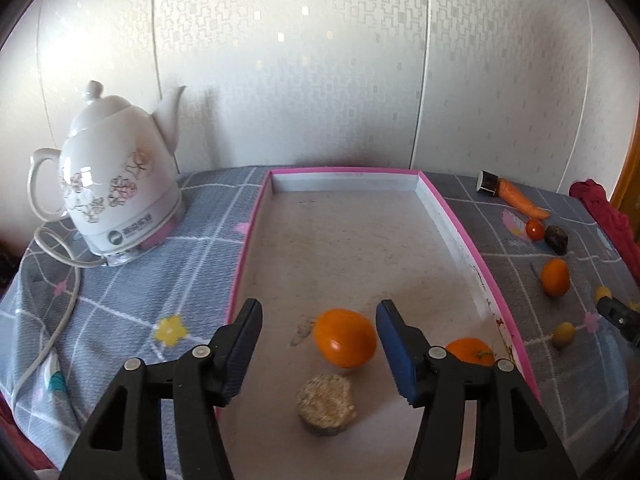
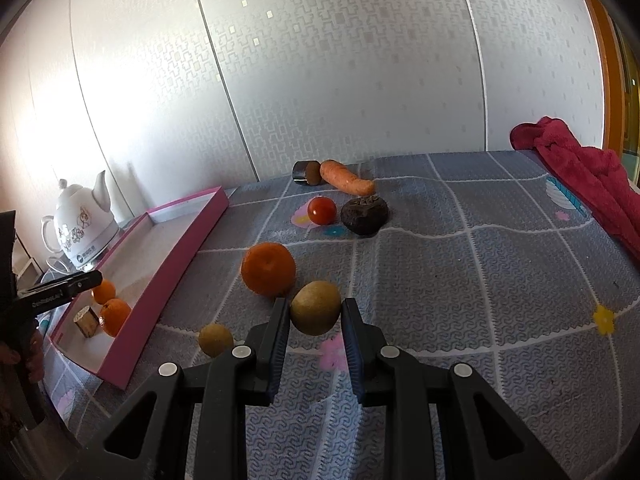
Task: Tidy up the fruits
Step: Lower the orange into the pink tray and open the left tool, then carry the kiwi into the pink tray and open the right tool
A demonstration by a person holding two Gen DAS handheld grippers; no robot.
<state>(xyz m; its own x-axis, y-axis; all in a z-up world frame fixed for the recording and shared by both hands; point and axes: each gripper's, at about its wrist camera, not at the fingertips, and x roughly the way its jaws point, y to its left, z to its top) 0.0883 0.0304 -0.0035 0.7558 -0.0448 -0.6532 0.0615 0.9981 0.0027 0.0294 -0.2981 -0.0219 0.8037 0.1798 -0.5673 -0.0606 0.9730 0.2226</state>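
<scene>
Left tool [image 1: 318,334] gapes wide over 2 oranges [image 1: 345,337] in the pink tray [image 1: 460,216]; right tool [image 2: 314,320] clamps a kiwi [image 2: 315,313], an orange [image 2: 268,269] just behind.

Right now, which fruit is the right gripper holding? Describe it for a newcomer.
On the grey patterned tablecloth, right of the pink tray, sits a loose tangerine. Just in front, the right gripper clamps a greenish-brown round fruit, bigger than its lookalike alongside.
</scene>
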